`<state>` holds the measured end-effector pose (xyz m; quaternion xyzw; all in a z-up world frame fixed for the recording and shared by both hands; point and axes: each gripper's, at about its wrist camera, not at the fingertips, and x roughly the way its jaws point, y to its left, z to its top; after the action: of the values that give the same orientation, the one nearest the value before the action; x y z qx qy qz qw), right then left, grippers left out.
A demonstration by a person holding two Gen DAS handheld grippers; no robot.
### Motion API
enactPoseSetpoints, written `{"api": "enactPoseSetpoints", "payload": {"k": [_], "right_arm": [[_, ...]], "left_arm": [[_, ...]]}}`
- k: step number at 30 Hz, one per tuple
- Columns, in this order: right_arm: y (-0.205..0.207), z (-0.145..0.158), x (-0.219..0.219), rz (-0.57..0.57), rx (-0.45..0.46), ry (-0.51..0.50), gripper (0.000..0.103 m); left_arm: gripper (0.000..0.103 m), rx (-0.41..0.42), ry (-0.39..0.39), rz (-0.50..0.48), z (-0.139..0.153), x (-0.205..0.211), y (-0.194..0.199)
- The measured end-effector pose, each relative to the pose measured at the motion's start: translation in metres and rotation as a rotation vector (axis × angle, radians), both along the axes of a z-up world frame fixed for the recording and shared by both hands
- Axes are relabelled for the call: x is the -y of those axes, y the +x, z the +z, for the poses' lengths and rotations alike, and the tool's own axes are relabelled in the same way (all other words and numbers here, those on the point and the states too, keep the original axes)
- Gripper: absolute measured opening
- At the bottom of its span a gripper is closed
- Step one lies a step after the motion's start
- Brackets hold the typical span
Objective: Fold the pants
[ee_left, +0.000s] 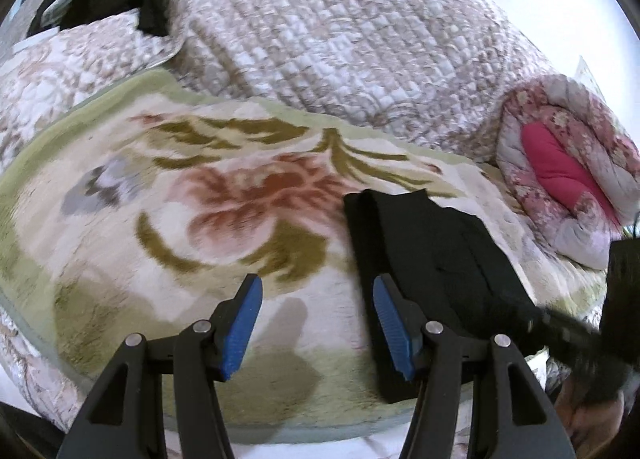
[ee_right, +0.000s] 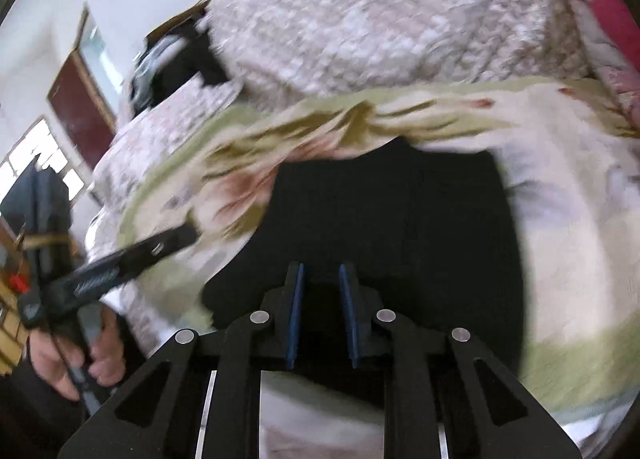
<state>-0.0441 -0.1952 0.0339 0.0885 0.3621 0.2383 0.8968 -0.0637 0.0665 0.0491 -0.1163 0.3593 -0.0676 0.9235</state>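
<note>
Folded black pants (ee_right: 392, 243) fill the frame centre just ahead of the right gripper (ee_right: 322, 311), jaws slightly apart, empty; the left gripper (ee_left: 318, 327) gapes wide to their left.

My fingers (ee_left: 241, 329) carry ribbed blue rubbery pads; the pants (ee_right: 396, 227) are matt black cloth on a plush blanket (ee_left: 168, 219).

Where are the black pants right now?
The black pants lie folded on the flowery blanket, right of the left gripper in its view. In the right wrist view they sit just ahead of the right gripper.
</note>
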Motion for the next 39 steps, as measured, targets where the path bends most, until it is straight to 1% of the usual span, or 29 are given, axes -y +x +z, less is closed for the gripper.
{"api": "enactPoseSetpoints", "payload": {"k": [2,4,8,10,13,14,15,16,17,18,19,20,24,26,28,30,33,39], "right_arm": [[0.015,0.002,0.015,-0.037,-0.013,-0.006,0.020],[0.032,0.004,0.023,-0.049,-0.019,-0.029,0.020],[0.058,0.006,0.022,-0.029,-0.009,-0.074,0.020],[0.074,0.003,0.019,-0.018,-0.014,-0.086,0.020],[0.095,-0.014,0.022,-0.044,-0.063,-0.105,0.020],[0.102,-0.021,0.027,-0.063,-0.090,-0.101,0.016],[0.106,-0.024,0.036,-0.090,-0.095,-0.068,0.014],[0.107,-0.024,0.041,-0.109,-0.089,-0.061,0.014],[0.109,-0.027,0.047,-0.137,-0.082,-0.069,0.010],[0.109,-0.028,0.048,-0.144,-0.078,-0.071,0.007],[0.108,-0.030,0.050,-0.148,-0.073,-0.061,0.006],[0.108,-0.031,0.051,-0.149,-0.073,-0.053,0.006],[0.105,-0.029,0.048,-0.144,-0.062,-0.072,0.006],[0.101,-0.025,0.050,-0.151,-0.062,-0.069,0.009],[0.091,-0.017,0.048,-0.175,-0.045,-0.106,0.009],[0.077,-0.010,0.048,-0.165,-0.034,-0.112,0.009],[0.046,-0.001,0.043,-0.148,0.005,-0.151,0.009],[0.001,-0.002,0.034,-0.146,-0.004,-0.174,0.018]], "left_arm": [[0.061,0.009,-0.003,-0.023,0.006,0.009,0.004],[0.061,0.023,-0.008,-0.055,0.014,0.020,0.010],[0.061,0.053,-0.037,-0.144,0.029,0.048,0.030],[0.061,0.069,-0.022,-0.185,0.031,0.066,0.045],[0.061,0.063,-0.005,-0.228,0.022,0.085,0.069],[0.060,0.043,0.021,-0.228,0.013,0.090,0.079],[0.057,0.012,0.051,-0.219,0.004,0.092,0.086],[0.054,-0.019,0.074,-0.213,-0.006,0.094,0.091],[0.053,-0.039,0.088,-0.204,-0.017,0.094,0.094],[0.053,-0.033,0.092,-0.188,-0.024,0.091,0.094],[0.053,-0.020,0.079,-0.183,-0.027,0.088,0.092],[0.053,-0.016,0.060,-0.180,-0.027,0.085,0.091],[0.053,-0.008,0.081,-0.179,-0.028,0.087,0.090],[0.054,-0.011,0.082,-0.175,-0.027,0.087,0.090],[0.053,-0.020,0.092,-0.168,-0.023,0.086,0.090],[0.053,-0.023,0.102,-0.166,-0.016,0.085,0.084],[0.053,-0.018,0.119,-0.163,-0.006,0.084,0.075],[0.053,-0.014,0.133,-0.175,0.006,0.085,0.047]]}}
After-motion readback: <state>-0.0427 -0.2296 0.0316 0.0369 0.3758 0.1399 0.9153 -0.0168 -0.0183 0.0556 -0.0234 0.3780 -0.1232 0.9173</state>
